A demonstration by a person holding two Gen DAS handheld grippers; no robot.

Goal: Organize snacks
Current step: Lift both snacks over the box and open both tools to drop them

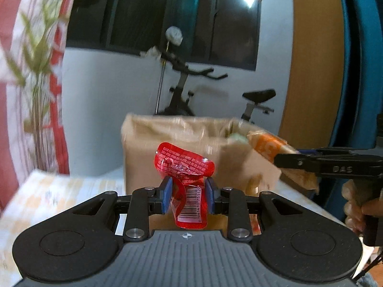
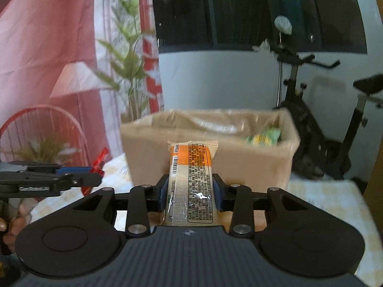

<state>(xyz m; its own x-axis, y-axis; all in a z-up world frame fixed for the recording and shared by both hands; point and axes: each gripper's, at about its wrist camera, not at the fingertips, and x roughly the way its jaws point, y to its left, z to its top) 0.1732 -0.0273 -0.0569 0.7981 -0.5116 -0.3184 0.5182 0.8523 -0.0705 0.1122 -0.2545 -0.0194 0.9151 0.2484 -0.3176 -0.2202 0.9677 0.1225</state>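
My left claw (image 1: 188, 195) is pinching a crumpled red snack packet (image 1: 185, 167), its blue pads pressed against the wrapper from both sides, the barcode end hanging toward me and the crinkled top sticking up above the fingers. My right claw (image 2: 190, 195) has a long orange-and-silver snack bar (image 2: 190, 181) clamped between its pads, the bar lying along the fingers with its orange end pointing away from me toward the box.

Straight ahead of both claws stands an open cardboard box (image 2: 215, 160), lined with clear plastic, on a bench (image 2: 318, 198) covered in a pale patterned cloth. Inside the box, at its far right corner, lies a green-and-yellow packet (image 2: 264, 137). Both snacks I hold are off the bench, on the near side of the box and not yet over its opening.

From the left wrist view, my right claw reaches in from the right edge with the orange bar jutting out beside the box's right corner. From the right wrist view, my left claw comes in from the left with a bit of red wrapper showing at its tip.

Beyond the box stands an exercise bike (image 1: 182, 88) below a dark window (image 1: 165, 16); to the left are a leafy plant (image 2: 130, 55) and a pink curtain (image 2: 43, 35).
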